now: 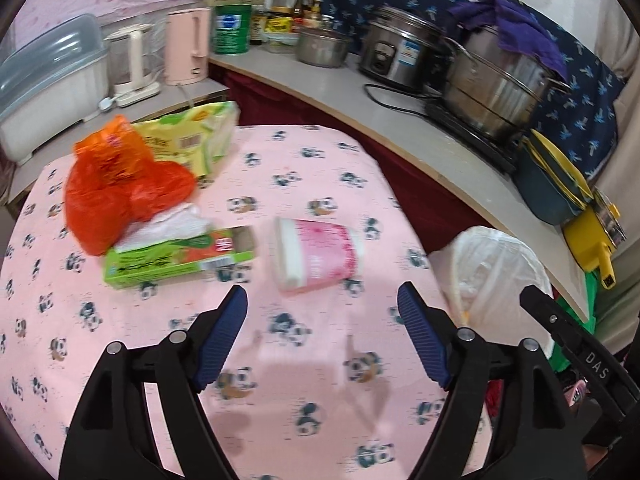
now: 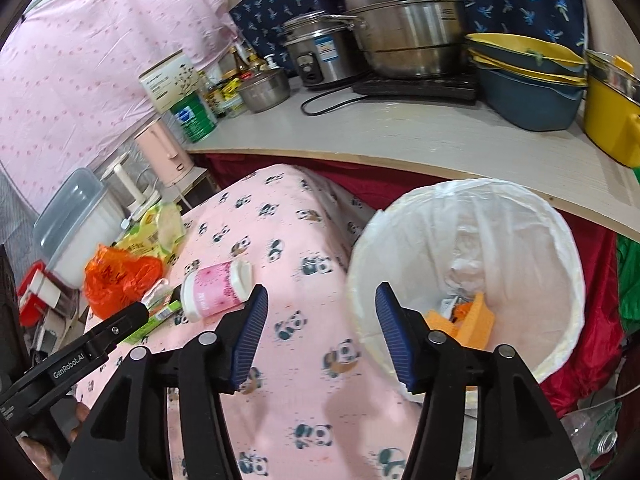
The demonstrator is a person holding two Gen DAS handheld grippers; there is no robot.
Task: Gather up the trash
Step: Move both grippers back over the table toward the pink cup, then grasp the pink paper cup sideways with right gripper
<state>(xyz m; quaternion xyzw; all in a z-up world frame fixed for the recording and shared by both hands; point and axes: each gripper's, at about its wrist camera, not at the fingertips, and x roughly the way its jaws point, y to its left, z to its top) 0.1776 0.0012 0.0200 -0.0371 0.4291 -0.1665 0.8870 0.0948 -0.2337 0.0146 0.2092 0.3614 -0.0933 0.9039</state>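
On the pink panda cloth lie a pink-and-white cup [image 1: 318, 254] on its side, a green carton [image 1: 180, 258], an orange plastic bag [image 1: 120, 186] and a yellow-green wrapper [image 1: 192, 138]. My left gripper [image 1: 322, 338] hovers open just short of the cup, nothing between its blue pads. My right gripper [image 2: 320, 334] is open and empty over the table's edge beside the white-lined bin [image 2: 468, 280], which holds an orange piece [image 2: 466, 322] and crumpled wrappers. The cup [image 2: 218, 288] and orange bag [image 2: 120, 280] also show in the right wrist view.
A grey counter [image 1: 420, 136] curves behind the table with steel pots [image 1: 496, 88], a rice cooker [image 1: 400, 56], a pink kettle [image 1: 188, 46], a green tin [image 1: 232, 28] and stacked blue-yellow basins [image 2: 528, 84]. The other gripper's black arm [image 1: 580, 356] sits at the right.
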